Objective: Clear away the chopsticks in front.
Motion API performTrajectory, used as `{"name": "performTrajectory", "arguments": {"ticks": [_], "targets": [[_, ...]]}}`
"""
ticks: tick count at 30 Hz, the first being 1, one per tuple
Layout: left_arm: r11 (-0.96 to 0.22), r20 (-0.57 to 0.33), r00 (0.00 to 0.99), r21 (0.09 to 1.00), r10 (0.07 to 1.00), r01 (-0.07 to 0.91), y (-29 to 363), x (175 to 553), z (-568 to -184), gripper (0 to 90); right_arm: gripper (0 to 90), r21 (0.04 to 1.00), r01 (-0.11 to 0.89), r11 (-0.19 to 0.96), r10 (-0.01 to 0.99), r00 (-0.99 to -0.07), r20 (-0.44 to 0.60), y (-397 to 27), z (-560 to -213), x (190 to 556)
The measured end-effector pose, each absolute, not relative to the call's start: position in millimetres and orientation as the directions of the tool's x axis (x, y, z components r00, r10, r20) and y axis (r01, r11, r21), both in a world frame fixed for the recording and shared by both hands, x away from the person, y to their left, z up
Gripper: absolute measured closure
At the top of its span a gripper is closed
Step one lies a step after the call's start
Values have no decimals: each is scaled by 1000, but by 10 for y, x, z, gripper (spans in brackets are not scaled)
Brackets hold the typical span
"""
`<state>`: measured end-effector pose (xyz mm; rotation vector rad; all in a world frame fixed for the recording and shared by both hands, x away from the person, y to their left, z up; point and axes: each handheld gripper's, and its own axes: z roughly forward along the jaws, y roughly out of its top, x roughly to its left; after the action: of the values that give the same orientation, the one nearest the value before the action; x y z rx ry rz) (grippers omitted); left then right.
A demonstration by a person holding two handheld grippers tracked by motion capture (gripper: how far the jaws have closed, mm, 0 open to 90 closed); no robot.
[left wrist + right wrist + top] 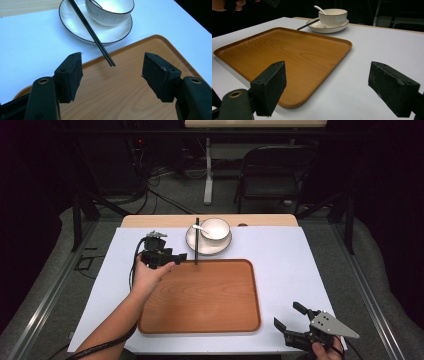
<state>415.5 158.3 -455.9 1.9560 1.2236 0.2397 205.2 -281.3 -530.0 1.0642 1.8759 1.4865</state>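
High view: one wooden tray (200, 295) is lying empty on the white surface (285, 250). Behind its far edge one saucer (209, 245) is carrying one bowl (216, 228), and one white spoon (201, 228) is resting in the bowl. A pair of black chopsticks (197, 241) is leaning on the saucer's left rim, with the near tips reaching over the tray's far edge. The left gripper (181, 256) is hovering at the tray's far left corner, just beside the chopstick tips, held by the left hand (150, 272). The right gripper (290, 316) is sitting off the tray's near right corner, jaws spread. One folding chair (272, 170) is standing on the floor beyond the surface.

Left gripper view: the jaws are standing wide apart, holding nothing. The two chopsticks (93, 33) are running down across the saucer (75, 25), tips ending between the jaws above the tray (120, 85). The bowl (110, 11) is sitting on the saucer.

Right gripper view: the jaws are gaping, empty, over the tray's (287, 55) near corner and bare surface (372, 50). Far off, bowl (333, 16), spoon (320, 9), saucer (329, 28) and chopsticks (307, 25) are grouped together. The tray is lying between this gripper and the dishes.
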Motion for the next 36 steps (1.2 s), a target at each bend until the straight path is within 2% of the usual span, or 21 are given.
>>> {"name": "performTrajectory", "arguments": {"ticks": [4,15,25,36], "targets": [[-224,-233,514,700,826,678,1514,4260,-4586,351,144,960,264,92,826,-558,75,-2815,-5298,2051],[-173,-237,415,652,878,738,1369,4574,-4617,433,144,961,264,87,826,-558,78,-2812,-5300,2049],[-149,-249,369,613,896,776,1237,4802,-4694,484,144,960,267,85,825,-559,82,-2817,-5300,2048],[-138,-280,346,564,896,814,1143,4896,-4852,490,144,960,267,84,824,-560,83,-2818,-5300,2049]]}}
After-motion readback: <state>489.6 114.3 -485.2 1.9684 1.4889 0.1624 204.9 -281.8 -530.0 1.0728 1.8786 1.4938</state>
